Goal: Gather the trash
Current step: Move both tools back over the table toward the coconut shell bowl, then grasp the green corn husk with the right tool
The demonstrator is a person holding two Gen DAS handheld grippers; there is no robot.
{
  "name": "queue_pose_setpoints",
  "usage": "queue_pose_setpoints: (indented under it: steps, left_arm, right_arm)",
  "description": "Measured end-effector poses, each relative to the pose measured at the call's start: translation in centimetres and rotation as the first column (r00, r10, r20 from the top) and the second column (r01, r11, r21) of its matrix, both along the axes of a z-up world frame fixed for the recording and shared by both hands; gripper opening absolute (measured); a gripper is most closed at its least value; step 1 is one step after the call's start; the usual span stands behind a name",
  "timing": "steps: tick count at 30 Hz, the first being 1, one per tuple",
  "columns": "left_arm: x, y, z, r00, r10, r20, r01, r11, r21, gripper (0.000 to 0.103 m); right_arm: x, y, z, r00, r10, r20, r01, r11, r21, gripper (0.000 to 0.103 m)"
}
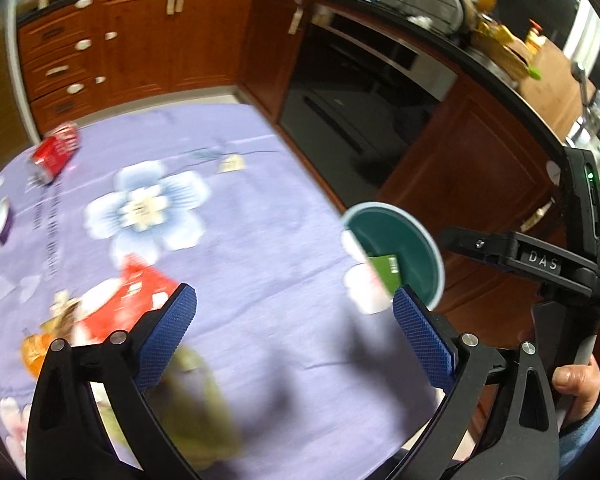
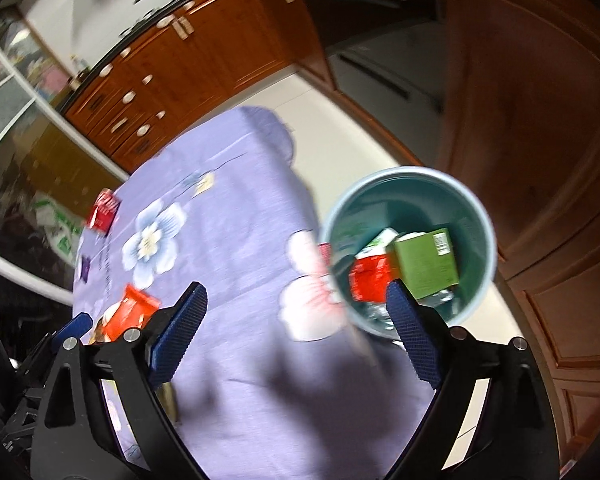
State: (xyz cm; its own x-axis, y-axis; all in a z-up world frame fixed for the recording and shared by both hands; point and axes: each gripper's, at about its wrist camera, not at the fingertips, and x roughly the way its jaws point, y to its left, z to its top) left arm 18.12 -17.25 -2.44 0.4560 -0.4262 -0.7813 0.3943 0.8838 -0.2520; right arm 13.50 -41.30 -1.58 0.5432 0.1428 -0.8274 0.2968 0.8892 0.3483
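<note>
**a:** lilac cloth with big flower prints covers the table (image 1: 260, 208), and it's sitting in a kitchen with reddish wooden cabinets (image 1: 140, 48) all around, a dark oven (image 1: 352, 92) in the corner run and a cluttered black countertop (image 1: 440, 12) above. pale floor shows beside the table in the right wrist view. everything's kinda smeared with blur.

**b:** where's the trash?

**a:** spread over the cloth. red can (image 1: 56, 152) on its side at the far left end, a small tag-like scrap (image 1: 232, 163) further back, a red wrapper (image 1: 128, 300) just beyond the left gripper (image 1: 294, 324)'s left finger, something orange (image 1: 34, 352) beside that, and a blurry olive thing (image 1: 196, 400) low between the left gripper's fingers, can't tell what it is.

**b:** and the bin?

**a:** teal bin (image 2: 476, 216) stands on the floor right off the table's right edge. it holds a green carton (image 2: 428, 264), a red pack (image 2: 370, 280) and some other bits. from the right gripper (image 2: 296, 332) it sits up by the right fingertip, which overlaps its near rim in the picture.

**b:** grippers holding anything?

**a:** nope. both have their blue pads spread wide apart with nothing pinched between them, just cloth underneath. a hand (image 1: 576, 384) in a blue sleeve grips the right tool's handle.
</note>
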Motion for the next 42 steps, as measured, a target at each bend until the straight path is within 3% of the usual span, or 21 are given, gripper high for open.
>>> queue_pose_setpoints:
  steps: [10, 16, 24, 29, 36, 42]
  left_arm:
    - [-1.0, 12.1, -1.7, 0.981, 0.192, 0.002, -0.192, 0.981, 0.021, 0.099]
    - [-1.5, 16.9, -3.7, 0.965, 0.260, -0.022, -0.258, 0.965, 0.053, 0.099]
    - [-1.6, 19.1, -4.9, 0.967, 0.254, -0.018, -0.251, 0.963, 0.096, 0.099]
    - [-1.3, 20.1, -5.4, 0.964, 0.265, -0.031, -0.262, 0.961, 0.084, 0.099]
    - [-2.4, 21.2, -7.0, 0.959, 0.273, -0.078, -0.267, 0.960, 0.083, 0.099]
    - [-3.7, 23.1, -7.8, 0.939, 0.328, -0.097, -0.324, 0.944, 0.063, 0.099]
  right_arm:
    - [2.7, 9.1, -0.8, 0.984, 0.176, -0.040, -0.176, 0.984, -0.011, 0.087]
    - [4.1, 14.3, -2.7, 0.955, 0.280, -0.102, -0.283, 0.959, -0.012, 0.087]
    - [6.2, 19.2, -4.2, 0.917, 0.371, -0.145, -0.373, 0.928, 0.014, 0.087]
    - [7.3, 21.0, -5.0, 0.900, 0.399, -0.176, -0.400, 0.916, 0.027, 0.087]
    - [4.9, 22.4, -7.6, 0.843, 0.478, -0.247, -0.470, 0.878, 0.094, 0.087]
    - [3.0, 24.3, -10.1, 0.797, 0.535, -0.281, -0.514, 0.844, 0.151, 0.087]
